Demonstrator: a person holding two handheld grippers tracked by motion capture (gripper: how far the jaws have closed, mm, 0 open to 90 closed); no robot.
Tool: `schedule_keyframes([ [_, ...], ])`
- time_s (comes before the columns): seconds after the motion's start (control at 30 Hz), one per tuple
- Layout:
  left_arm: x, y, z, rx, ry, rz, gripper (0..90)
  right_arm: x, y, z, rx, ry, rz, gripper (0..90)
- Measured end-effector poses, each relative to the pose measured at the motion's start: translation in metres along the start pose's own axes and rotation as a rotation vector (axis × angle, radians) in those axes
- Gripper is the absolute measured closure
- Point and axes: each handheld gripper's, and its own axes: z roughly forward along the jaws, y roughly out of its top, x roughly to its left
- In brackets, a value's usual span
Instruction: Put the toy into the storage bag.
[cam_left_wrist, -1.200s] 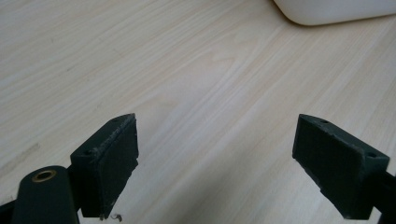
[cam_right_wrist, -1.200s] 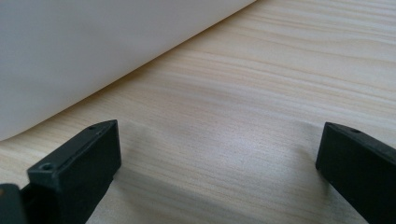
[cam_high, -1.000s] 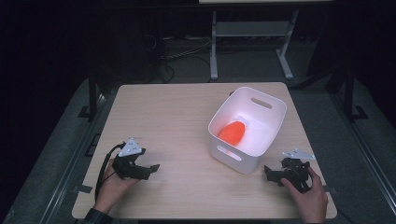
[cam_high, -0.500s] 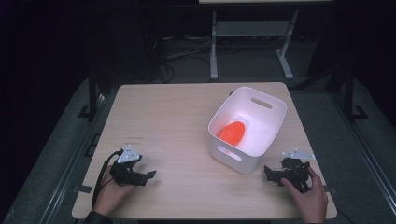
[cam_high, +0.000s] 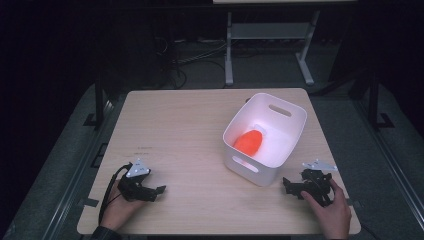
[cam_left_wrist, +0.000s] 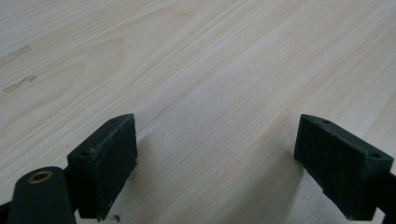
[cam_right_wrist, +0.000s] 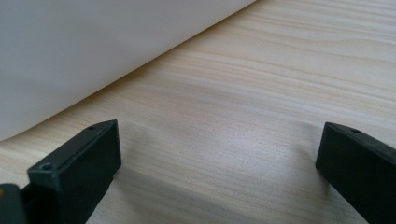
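Orange, that is the colour to watch: the orange object lies down inside the white bin, on the right half of the desk, its long axis running roughly from the bin's near-left wall toward its far-right corner. Both grippers rest low at the near edge. The right gripper sits just beside the bin's near corner, jaws spread wide with nothing between them, and in the right gripper view the white wall looms close ahead and to one side. The left gripper is well apart from the bin (jaws parted and empty too, bare wood under them in the left gripper view). So the right hand is plainly the nearer one; the orange object lies forward and to its left, over the rim.
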Motion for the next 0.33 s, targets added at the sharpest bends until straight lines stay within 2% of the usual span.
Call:
schedule_keyframes([
  [0.1,0.0017,-0.0041,0.0000,-0.032,-0.005,0.012,12.3,0.0000,0.0000,0.0000,0.000,0.000,0.000,0.0],
  [0.33,0.0018,-0.0046,0.0000,-0.035,-0.005,0.011,12.3,0.0000,0.0000,0.0000,0.001,0.000,0.000,0.0],
])
